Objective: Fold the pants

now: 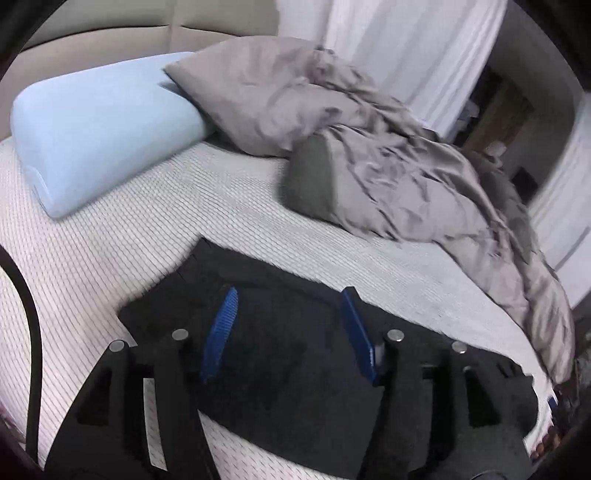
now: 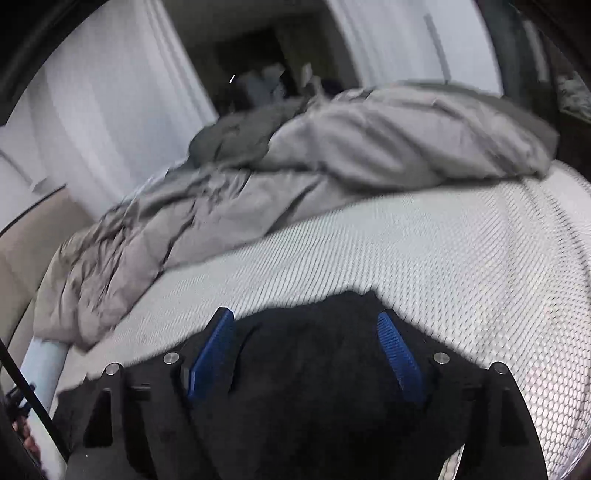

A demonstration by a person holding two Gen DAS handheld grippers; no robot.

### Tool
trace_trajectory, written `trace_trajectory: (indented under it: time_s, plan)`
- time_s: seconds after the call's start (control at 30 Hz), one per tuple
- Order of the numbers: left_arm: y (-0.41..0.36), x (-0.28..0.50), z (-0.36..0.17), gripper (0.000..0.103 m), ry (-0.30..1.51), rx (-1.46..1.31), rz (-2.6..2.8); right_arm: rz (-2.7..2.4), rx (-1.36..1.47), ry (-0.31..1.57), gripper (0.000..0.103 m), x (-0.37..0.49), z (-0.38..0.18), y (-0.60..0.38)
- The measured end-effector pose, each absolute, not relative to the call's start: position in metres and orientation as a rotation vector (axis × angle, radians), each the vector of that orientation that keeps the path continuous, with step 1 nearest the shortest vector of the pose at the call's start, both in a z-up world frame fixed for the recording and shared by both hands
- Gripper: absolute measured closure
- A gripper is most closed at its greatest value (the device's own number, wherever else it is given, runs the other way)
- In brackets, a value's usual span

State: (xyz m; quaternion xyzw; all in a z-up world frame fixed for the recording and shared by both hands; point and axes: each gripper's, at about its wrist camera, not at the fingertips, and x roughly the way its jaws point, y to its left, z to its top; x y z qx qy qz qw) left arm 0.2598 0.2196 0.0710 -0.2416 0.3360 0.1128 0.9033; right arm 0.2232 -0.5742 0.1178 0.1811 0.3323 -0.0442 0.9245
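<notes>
- Left gripper (image 1: 290,299) hangs over the black pants (image 1: 280,354), jaws apart, pads off the cloth.
- Right gripper (image 2: 306,321) likewise: jaws wide, nothing pinched.
- Pants lie on the white bed (image 1: 147,229), near its edge.
- They look soft, limp and light; pinch an edge or corner, both layers together.

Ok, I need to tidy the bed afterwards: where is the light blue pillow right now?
In the left wrist view the light blue pillow lies at the upper left on the white mattress, against the beige headboard, its right end touching the grey pillow.
</notes>
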Motion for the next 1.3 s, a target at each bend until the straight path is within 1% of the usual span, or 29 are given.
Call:
trace_trajectory:
  time_s: [0.07,0.1,0.17,0.4,0.53,0.63,0.77,0.87,1.03,1.1,1.3]
  plan:
    - [0.193,0.246,0.063,0.049,0.681,-0.476,0.202,-0.056,0.366,0.693,0.022,0.219,0.12,-0.576]
    - [0.177,0.246,0.059,0.048,0.679,-0.449,0.186,-0.063,0.356,0.695,0.019,0.219,0.119,-0.578]
    - [0.153,0.245,0.051,0.043,0.677,-0.403,0.158,-0.07,0.312,0.731,0.018,0.223,0.112,-0.581]
    - [0.107,0.249,0.023,0.042,0.689,-0.361,0.046,-0.167,0.151,0.875,0.018,0.266,0.08,-0.6]
    - [0.101,0.254,0.015,0.041,0.685,-0.349,0.027,-0.247,0.035,0.939,0.017,0.293,0.07,-0.602]
    - [0.105,0.26,0.005,0.042,0.729,-0.39,0.019,-0.223,0.065,1.002,0.017,0.306,0.05,-0.606]
    - [0.108,0.263,-0.002,0.042,0.747,-0.43,-0.002,-0.23,-0.006,1.018,0.017,0.312,0.04,-0.599]
    - [0.11,0.262,-0.001,0.042,0.736,-0.413,-0.002,-0.212,0.045,1.037,0.017,0.314,0.033,-0.606]
    - [0.115,0.256,0.002,0.042,0.721,-0.431,0.006,-0.164,0.066,0.985,0.017,0.3,0.059,-0.605]
    - [0.115,0.255,0.002,0.042,0.717,-0.433,-0.001,-0.102,0.073,0.983,0.017,0.297,0.061,-0.601]
    - [0.115,0.254,0.001,0.042,0.726,-0.418,-0.005,-0.099,0.017,1.058,0.016,0.31,0.034,-0.59]
